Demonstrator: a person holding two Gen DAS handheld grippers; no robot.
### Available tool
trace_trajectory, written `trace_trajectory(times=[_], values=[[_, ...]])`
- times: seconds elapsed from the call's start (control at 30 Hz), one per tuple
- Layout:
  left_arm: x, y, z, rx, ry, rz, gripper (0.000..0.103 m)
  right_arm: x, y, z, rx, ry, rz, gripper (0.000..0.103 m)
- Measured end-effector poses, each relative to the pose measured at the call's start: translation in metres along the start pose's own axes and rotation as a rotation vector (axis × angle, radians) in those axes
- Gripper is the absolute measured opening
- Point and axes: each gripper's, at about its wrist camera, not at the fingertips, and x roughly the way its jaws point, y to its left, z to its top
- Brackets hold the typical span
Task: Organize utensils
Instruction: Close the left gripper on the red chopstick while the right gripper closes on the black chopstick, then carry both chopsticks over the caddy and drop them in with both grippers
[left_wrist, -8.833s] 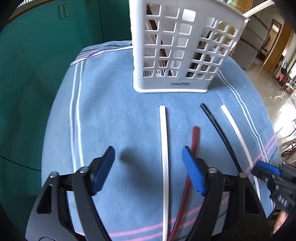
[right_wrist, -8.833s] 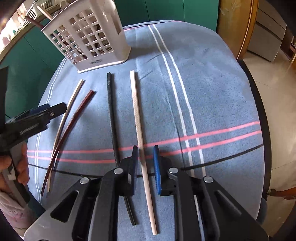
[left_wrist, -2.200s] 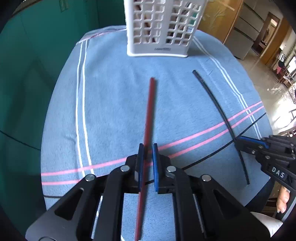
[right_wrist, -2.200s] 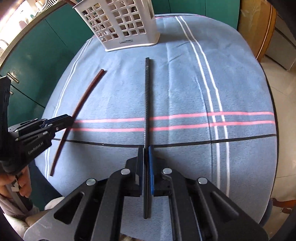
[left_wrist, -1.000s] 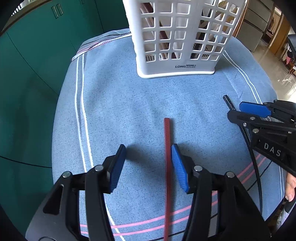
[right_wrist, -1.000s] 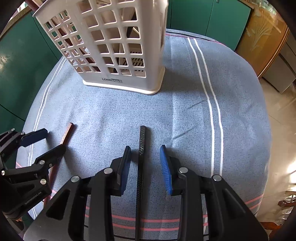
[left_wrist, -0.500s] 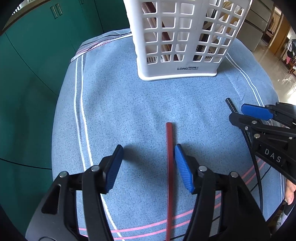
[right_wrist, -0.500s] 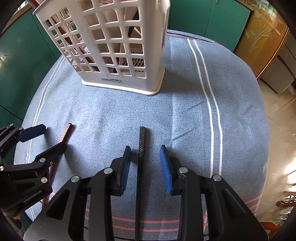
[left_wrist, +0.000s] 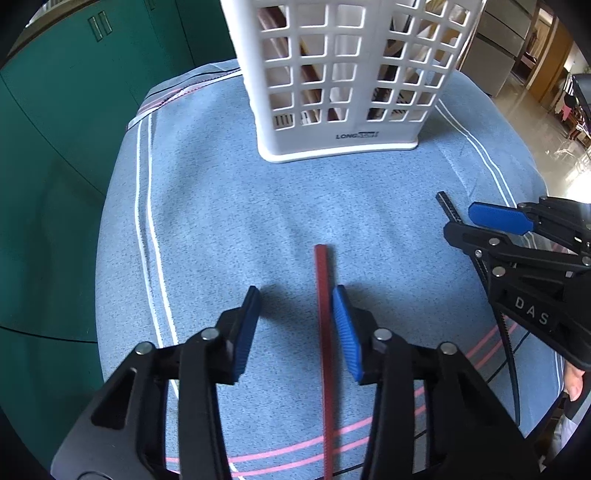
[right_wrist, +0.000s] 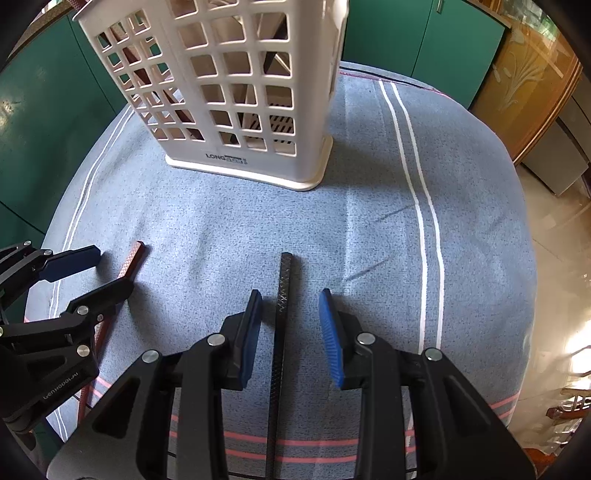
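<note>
Home: tablecloth (left_wrist: 207, 206), green cupboards (left_wrist: 74, 92)

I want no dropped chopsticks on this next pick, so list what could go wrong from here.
1. The red chopstick lies off-centre in the left gripper, close to one blue pad; the jaws have just been closing and may push it sideways.
2. Both sticks lie flat on the blue striped cloth, so the pads may snag fabric.
3. The right gripper straddles the black chopstick near its tip, so it may droop.

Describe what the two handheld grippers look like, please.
Both are black plastic frames with silver rivets and two fingers tipped with ribbed blue pads. The right gripper carries white letters reading DAS; the left gripper has pale lettering, too small to read.
</note>
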Motion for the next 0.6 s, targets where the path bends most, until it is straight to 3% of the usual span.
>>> trace_trajectory(times=[0.13, 0.17, 0.23, 0.27, 0.47, 0.6], values=[[0.001, 0.0, 0.003, 0.005, 0.006, -0.015, 0.035, -0.001, -0.003, 0.0, 0.001, 0.004, 0.013, 0.031], [0.001, -0.001, 0.004, 0.006, 0.007, -0.018, 0.03, -0.001, -0.004, 0.0, 0.003, 0.005, 0.014, 0.029], [0.0, -0.003, 0.004, 0.007, 0.01, -0.029, 0.015, -0.002, -0.01, 0.0, 0.017, 0.007, 0.022, 0.013], [0.0, -0.003, 0.004, 0.003, 0.011, -0.033, 0.009, -0.002, -0.011, 0.0, 0.024, 0.012, 0.035, 0.009], [-0.004, -0.004, 0.003, -0.025, -0.011, -0.059, 0.006, -0.007, -0.022, -0.006, 0.071, 0.009, 0.105, 0.007], [-0.027, -0.007, 0.002, -0.03, -0.067, -0.05, 0.006, -0.033, -0.025, -0.011, 0.071, -0.047, 0.118, 0.007]])
